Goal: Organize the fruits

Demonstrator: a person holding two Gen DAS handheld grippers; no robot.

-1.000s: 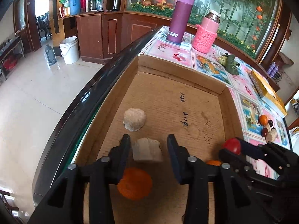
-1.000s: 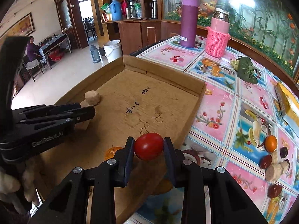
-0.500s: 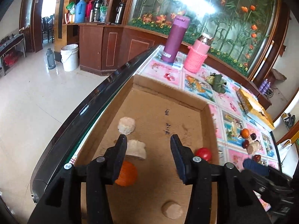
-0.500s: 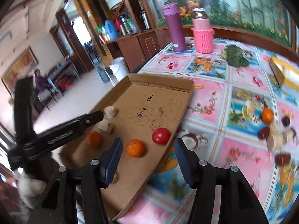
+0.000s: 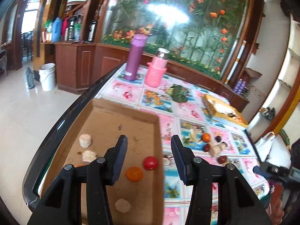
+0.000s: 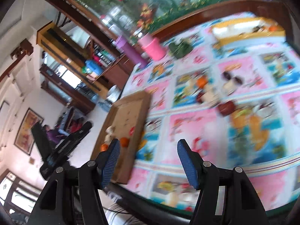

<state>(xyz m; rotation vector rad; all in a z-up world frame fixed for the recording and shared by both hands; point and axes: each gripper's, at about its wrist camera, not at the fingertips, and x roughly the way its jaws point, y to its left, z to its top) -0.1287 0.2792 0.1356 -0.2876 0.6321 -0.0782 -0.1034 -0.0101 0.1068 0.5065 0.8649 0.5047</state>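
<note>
Surface: a table under a cloth of pink and blue picture squares (image 5: pixel 189 112), edged by a dark rim. Room: wood cabinets and a wall of painted bamboo and flowers at 12 o'clock in the left wrist view; a white bucket (image 5: pixel 47 76) on the pale tiled floor at 9 o'clock.

A purple bottle (image 5: pixel 135 57) and a pink cup (image 5: pixel 156 73) stand upright and close together at the far end of the table. A yellow box (image 5: pixel 223 110) lies at 2 o'clock.

The cardboard tray (image 5: pixel 112 118) lies flat at the table's left edge, its long axis running away from the left camera toward 12 o'clock. Inside it, near the right wall: a red tomato (image 5: pixel 150 162) and just beside it an orange fruit (image 5: pixel 133 174). Pale pieces (image 5: pixel 85 140) sit nearer the left wall, another near the front.

A loose cluster of fruit (image 5: pixel 211 144) remains on the cloth at 3 o'clock, well apart from the tray.

Left gripper (image 5: pixel 149 153): jaws spread, holding nothing, above the tray's right wall.

Right gripper (image 6: pixel 148 159): jaws spread, holding nothing. That view is tilted and blurred; fruit detail there cannot be told.
</note>
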